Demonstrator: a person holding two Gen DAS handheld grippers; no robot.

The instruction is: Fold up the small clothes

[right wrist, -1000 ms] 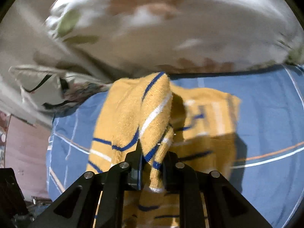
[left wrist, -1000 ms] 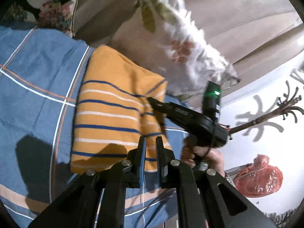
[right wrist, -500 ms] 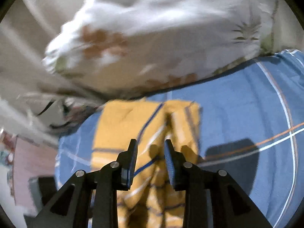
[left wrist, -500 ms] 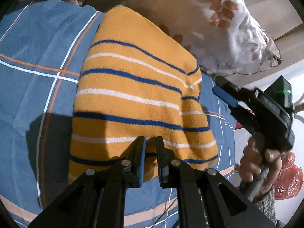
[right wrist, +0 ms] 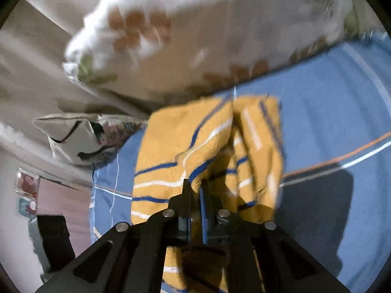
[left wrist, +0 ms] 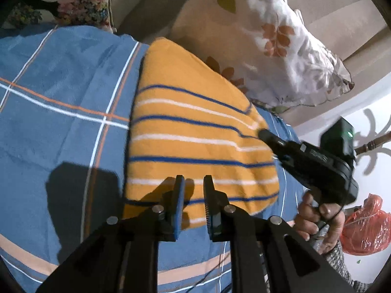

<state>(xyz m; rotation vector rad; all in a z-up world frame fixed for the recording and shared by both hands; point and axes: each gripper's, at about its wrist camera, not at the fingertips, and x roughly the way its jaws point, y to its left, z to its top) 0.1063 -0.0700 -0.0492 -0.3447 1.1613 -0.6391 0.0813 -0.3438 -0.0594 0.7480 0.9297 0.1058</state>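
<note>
A yellow garment (left wrist: 195,134) with blue and white stripes lies folded on the blue checked bed cover (left wrist: 61,122). My left gripper (left wrist: 193,178) hovers over its near edge; its jaws are opening and nothing sits between them. From the right, held by a hand (left wrist: 317,219), my right gripper (left wrist: 262,133) reaches the garment's right edge. In the right wrist view the right gripper (right wrist: 195,183) is shut, pinching a raised fold of the garment (right wrist: 166,146).
A white leaf-print pillow (left wrist: 281,48) lies just behind the garment, against a beige headboard. A floral cushion (left wrist: 83,7) sits at the far left corner. A red plastic bag (left wrist: 364,229) lies beyond the bed's right edge. Blue cover (right wrist: 330,122) stretches to the right.
The right gripper let go of the cloth, stood open beside the bed, then came back and shut on the garment's right edge. The left jaws parted slightly.
</note>
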